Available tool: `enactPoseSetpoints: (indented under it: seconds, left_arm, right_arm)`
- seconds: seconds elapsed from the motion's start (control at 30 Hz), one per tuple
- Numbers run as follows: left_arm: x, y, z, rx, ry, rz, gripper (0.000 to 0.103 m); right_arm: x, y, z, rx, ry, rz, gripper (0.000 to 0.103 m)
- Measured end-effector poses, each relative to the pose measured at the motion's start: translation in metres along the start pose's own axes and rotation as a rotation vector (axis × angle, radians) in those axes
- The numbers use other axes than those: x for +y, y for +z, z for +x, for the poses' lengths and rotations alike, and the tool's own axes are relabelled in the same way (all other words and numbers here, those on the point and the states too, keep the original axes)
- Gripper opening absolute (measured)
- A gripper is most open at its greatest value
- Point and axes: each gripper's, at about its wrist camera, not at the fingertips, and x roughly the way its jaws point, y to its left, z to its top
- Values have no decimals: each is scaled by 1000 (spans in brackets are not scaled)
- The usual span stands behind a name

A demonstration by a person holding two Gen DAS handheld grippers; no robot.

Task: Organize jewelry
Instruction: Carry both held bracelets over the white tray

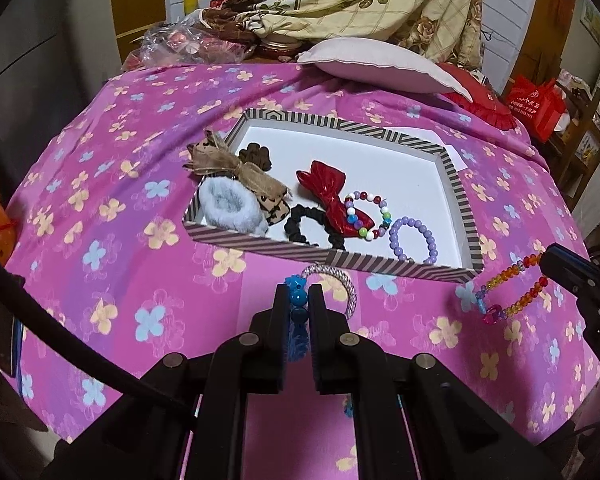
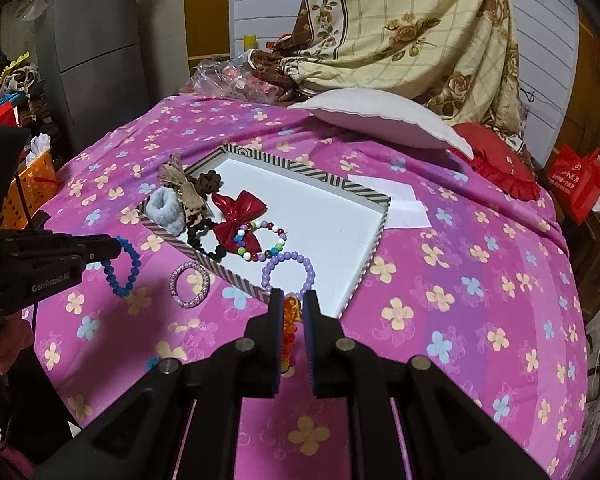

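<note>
A striped box lid lies on the pink flowered bedspread and holds hair ties, a red bow, a multicoloured bead bracelet and a purple bead bracelet. My left gripper is shut on a blue bead bracelet, held above the bed in front of the lid. My right gripper is shut on an orange bead bracelet, near the lid's front right corner. A pink-white woven bangle lies on the bedspread in front of the lid.
A pale pillow and a red cushion lie behind the lid, with a floral quilt piled beyond. White paper lies by the lid. An orange basket stands left of the bed.
</note>
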Motion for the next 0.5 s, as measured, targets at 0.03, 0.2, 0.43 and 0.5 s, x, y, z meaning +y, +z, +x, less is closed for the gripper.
enactPoseSetpoints:
  seconds: [0.03, 0.2, 0.43, 0.5]
  left_arm:
    - [-1, 2, 1, 0, 2, 5, 21]
    - [-7, 14, 11, 2, 11, 17, 21]
    - [-15, 41, 26, 9, 7, 19, 21]
    - [-18, 49, 32, 18, 0, 18, 21]
  right_arm:
    - [0, 2, 2, 2, -2, -3, 9]
    - [-3, 14, 15, 12, -5, -19, 9]
    - [-9, 35, 39, 31, 0, -24, 9]
    - [-11, 40, 49, 39, 4, -25, 9]
